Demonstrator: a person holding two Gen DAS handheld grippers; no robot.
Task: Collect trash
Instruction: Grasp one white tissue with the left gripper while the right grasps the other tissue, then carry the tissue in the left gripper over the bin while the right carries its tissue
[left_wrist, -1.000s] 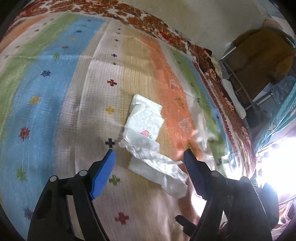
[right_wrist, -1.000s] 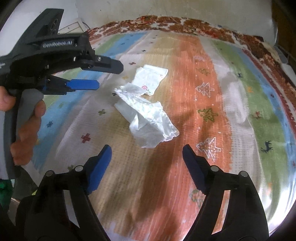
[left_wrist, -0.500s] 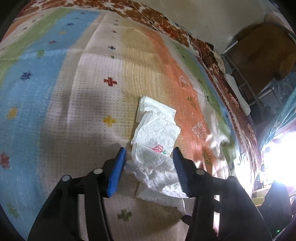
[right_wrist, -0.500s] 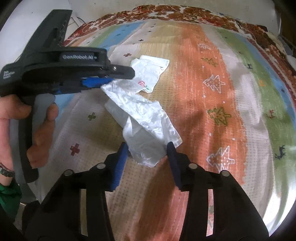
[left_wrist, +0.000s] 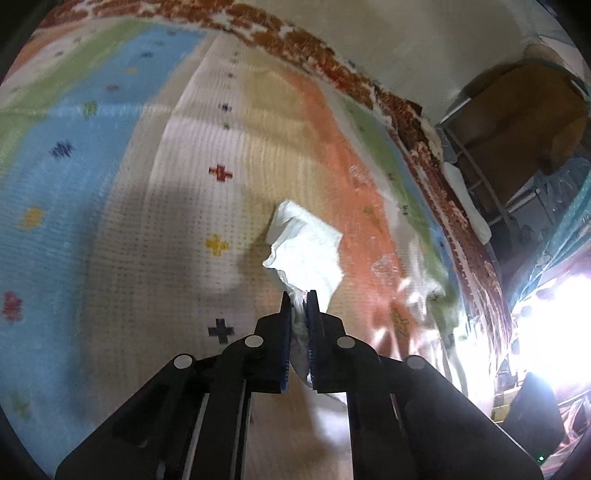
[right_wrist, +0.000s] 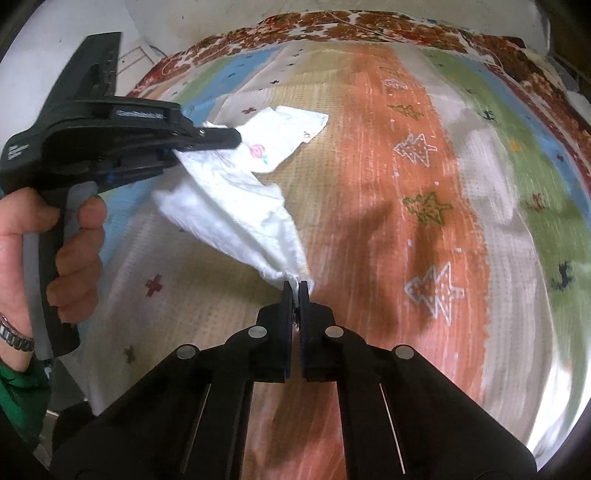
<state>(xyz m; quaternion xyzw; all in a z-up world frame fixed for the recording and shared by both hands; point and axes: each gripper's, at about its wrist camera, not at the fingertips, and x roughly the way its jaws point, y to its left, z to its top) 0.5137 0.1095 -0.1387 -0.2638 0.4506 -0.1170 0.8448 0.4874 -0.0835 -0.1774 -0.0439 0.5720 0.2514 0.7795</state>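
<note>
A crumpled white plastic bag (right_wrist: 236, 206) is stretched between my two grippers above a striped blanket (right_wrist: 388, 184). My right gripper (right_wrist: 294, 286) is shut on the bag's near corner. My left gripper (left_wrist: 299, 297) is shut on the bag's other end (left_wrist: 300, 332); it shows in the right wrist view (right_wrist: 221, 142) at the left, held by a hand. A folded white tissue with a pink rose print (right_wrist: 284, 138) lies flat on the blanket beyond the bag; it also shows in the left wrist view (left_wrist: 306, 251).
The colourful striped blanket covers a bed with a red floral border (right_wrist: 332, 22) along the far edge. A white wall (left_wrist: 406, 40) stands behind. A metal rack with a brown cover (left_wrist: 517, 122) stands at the right of the bed.
Both grippers moved in and closed on opposite ends of the white bag. The bag is now lifted and pulled taut between them.
</note>
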